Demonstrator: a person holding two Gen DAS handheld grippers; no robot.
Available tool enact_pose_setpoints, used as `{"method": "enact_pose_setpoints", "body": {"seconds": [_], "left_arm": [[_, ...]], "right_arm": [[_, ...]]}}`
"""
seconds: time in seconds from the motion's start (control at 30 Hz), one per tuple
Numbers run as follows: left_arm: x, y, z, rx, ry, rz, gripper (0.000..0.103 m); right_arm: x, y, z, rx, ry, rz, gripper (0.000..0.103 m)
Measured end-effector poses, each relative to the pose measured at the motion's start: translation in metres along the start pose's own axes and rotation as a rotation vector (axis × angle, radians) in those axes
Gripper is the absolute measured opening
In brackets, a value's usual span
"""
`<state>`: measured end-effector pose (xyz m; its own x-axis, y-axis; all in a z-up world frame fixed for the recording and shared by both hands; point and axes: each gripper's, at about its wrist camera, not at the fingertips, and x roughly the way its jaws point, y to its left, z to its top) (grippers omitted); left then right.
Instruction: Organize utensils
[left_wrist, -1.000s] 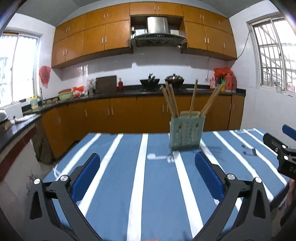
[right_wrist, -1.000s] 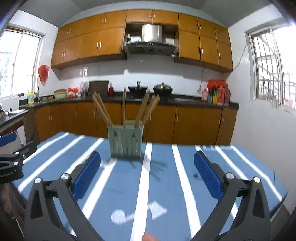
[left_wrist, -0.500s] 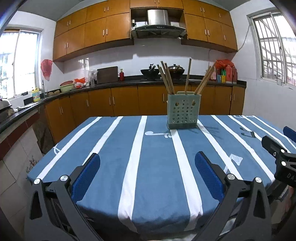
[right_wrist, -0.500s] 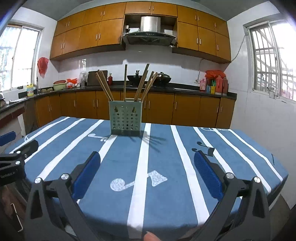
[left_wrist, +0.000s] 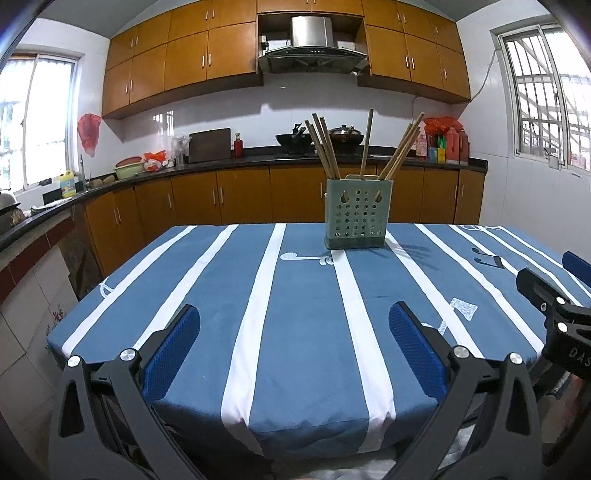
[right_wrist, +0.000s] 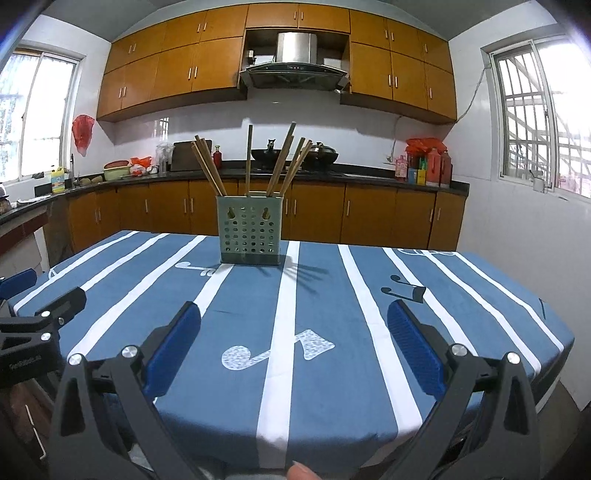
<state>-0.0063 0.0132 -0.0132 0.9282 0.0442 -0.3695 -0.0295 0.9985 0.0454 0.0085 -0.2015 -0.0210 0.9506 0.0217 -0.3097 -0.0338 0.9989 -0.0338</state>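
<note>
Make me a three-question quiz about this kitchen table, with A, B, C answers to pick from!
1. Where does the green utensil holder stand?
A. on the striped tablecloth
B. on the kitchen counter
C. on the floor

2. What colour are the tablecloth's stripes?
A. red
B. white
C. yellow

3. How are the left gripper and right gripper?
A. both shut on chopsticks
B. one open, one shut
C. both open, holding nothing

Answers:
1 A, it sits on the cloth's far half.
2 B, white bands cross the blue.
3 C, bare cloth shows between their blue pads; the chopsticks stand in the holder.

Wooden chopsticks (left_wrist: 325, 147), perforated plastic holder (left_wrist: 356, 214), matt cloth tablecloth (left_wrist: 303, 317).
</note>
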Motion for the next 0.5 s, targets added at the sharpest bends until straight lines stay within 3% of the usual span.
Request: {"method": "enact_pose_setpoints", "body": {"seconds": [0.5], "left_arm": [[0.0000,0.0038,-0.0039,-0.026,0.017,-0.010,0.101]], "right_arm": [[0.0030,-0.0055,-0.0043,0.016,0.024,0.011,0.099]]}}
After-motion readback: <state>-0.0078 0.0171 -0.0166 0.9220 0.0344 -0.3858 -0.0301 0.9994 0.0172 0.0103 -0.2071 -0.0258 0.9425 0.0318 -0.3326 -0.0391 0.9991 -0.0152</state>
